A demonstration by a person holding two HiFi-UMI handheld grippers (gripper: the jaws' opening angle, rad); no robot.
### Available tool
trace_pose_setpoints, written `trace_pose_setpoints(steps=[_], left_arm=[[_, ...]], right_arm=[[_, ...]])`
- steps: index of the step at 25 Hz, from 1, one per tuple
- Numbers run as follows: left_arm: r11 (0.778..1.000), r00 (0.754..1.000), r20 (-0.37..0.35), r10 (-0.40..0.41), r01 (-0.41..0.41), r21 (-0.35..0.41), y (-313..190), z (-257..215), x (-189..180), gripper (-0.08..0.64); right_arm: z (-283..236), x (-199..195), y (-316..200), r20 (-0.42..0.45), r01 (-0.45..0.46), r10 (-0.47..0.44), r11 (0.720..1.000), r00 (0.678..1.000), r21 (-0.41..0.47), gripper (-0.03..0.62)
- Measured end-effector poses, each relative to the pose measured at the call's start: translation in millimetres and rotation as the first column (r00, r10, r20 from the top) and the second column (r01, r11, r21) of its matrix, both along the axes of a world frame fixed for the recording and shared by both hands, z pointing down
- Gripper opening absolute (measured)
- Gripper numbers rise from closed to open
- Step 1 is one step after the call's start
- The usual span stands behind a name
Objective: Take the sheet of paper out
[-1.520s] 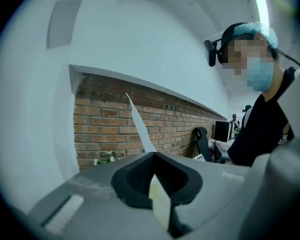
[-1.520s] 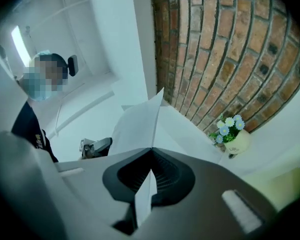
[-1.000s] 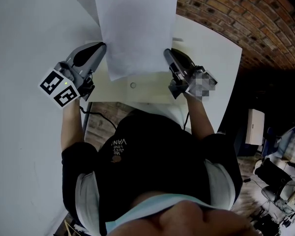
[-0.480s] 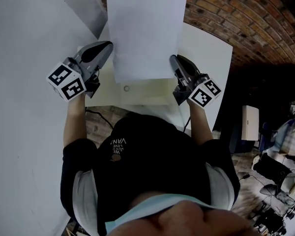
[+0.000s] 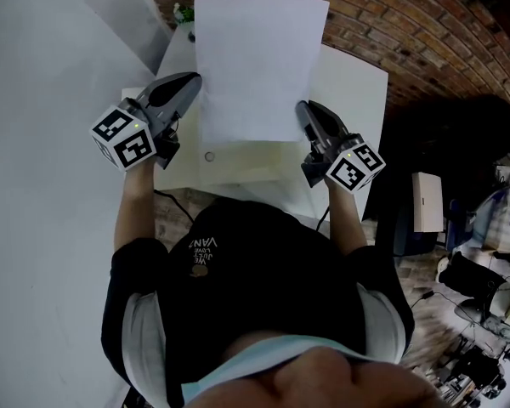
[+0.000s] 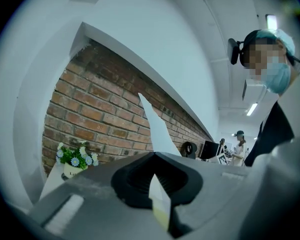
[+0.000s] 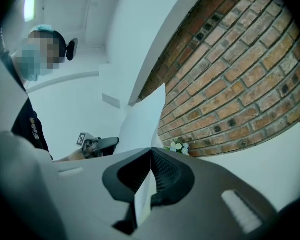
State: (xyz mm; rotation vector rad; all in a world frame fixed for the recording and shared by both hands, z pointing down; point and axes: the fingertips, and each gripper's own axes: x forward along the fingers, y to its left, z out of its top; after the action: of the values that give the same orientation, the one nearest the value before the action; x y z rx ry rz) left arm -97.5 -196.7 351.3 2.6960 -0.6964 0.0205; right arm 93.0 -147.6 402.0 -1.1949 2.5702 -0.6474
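Note:
A white sheet of paper point(image 5: 257, 62) hangs flat in the air above the white table point(image 5: 357, 92), held at its two near corners. My left gripper point(image 5: 194, 82) is shut on the sheet's left edge, and my right gripper point(image 5: 303, 109) is shut on its right edge. In the left gripper view the paper point(image 6: 156, 129) rises edge-on out of the closed jaws. In the right gripper view the sheet point(image 7: 142, 126) stands up from the closed jaws, with the left gripper point(image 7: 97, 144) showing beyond it.
A brick wall point(image 5: 425, 32) runs behind the table. A small pot of flowers point(image 6: 74, 159) stands at the table's far end by the wall. A white partition point(image 5: 42, 75) fills the left. Cluttered desks and equipment point(image 5: 484, 296) lie at the right.
Both grippers and the sheet have shifted right and slightly away in the head view, staying shut on the paper. More of the brick wall and the flower pot have come into view.

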Motion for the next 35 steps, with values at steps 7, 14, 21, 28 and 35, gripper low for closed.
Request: trace_pose_setpoints(steps=[7, 14, 21, 28, 35], left_arm=[[0.999, 0.999, -0.041, 0.002, -0.003, -0.032, -3, 7, 14, 0.0], [0.998, 0.998, -0.06, -0.002, -0.002, -0.064, -1, 18, 21, 0.0], [0.995, 0.996, -0.088, -0.015, 0.007, -0.096, 1, 26, 23, 0.0], [0.991, 0.995, -0.094, -0.012, -0.001, -0.135, 4, 36, 24, 0.0], [0.985, 0.995, -0.098, -0.005, -0.012, -0.171, 9, 48, 28, 0.0]], right_arm=[[-2, 15, 7, 0.0, -0.043, 0.043, 0.999, 0.999, -0.006, -0.005], [0, 22, 16, 0.002, -0.068, 0.068, 0.998, 0.998, -0.014, -0.005], [1, 25, 18, -0.004, -0.084, 0.084, 0.996, 0.997, -0.015, -0.003], [7, 28, 22, -0.005, -0.094, 0.094, 0.995, 0.996, -0.029, -0.003], [18, 32, 28, -0.017, -0.109, 0.108, 0.993, 0.994, -0.052, -0.002]])
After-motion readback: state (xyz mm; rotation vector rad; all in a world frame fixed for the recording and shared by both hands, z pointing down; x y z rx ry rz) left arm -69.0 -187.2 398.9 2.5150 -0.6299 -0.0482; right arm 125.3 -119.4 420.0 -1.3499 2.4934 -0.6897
